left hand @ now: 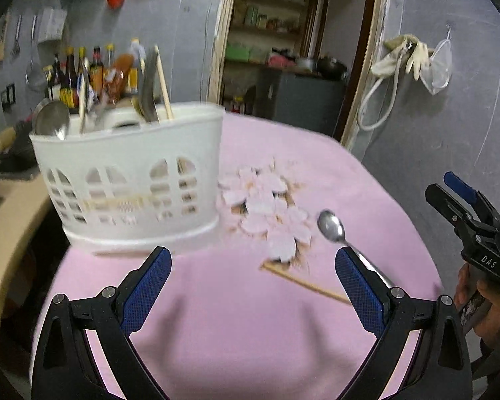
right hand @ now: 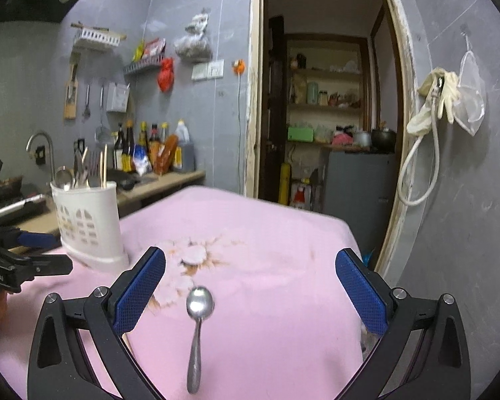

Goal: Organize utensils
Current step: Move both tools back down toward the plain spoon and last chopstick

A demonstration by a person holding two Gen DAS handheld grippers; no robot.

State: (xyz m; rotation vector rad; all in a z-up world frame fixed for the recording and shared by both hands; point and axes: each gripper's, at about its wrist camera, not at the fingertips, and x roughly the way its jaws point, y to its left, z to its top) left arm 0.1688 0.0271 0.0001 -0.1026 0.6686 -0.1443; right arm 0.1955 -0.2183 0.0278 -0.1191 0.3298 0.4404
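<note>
A metal spoon [right hand: 196, 330] lies on the pink-covered surface [right hand: 276, 260], bowl pointing away, directly between the wide-open jaws of the right gripper [right hand: 250, 286], which holds nothing. The left gripper [left hand: 253, 286] hovers just in front of the white basket [left hand: 130, 180], its jaws likewise spread wide and empty. The basket already holds a ladle, spoons and chopsticks standing upright. One loose chopstick [left hand: 303, 283] lies on the cloth to the right of the basket, beside the spoon, its far end reaching the flower print.

The step in hand appears to be picking up the spoon. To do it well, the right gripper should come down over the middle of the handle, where the metal is narrow and straight, and close squarely so the spoon does not pivot. A flat handle on soft cloth may be hard to get under, so pressing slightly into the fabric should help. The basket is well to the left of the spoon, so a lift clear of the rim is needed.

Legible writing is scarce: "DAS" shows on the right gripper's body in the left view; bottle labels behind the basket are too blurred to read.
</note>
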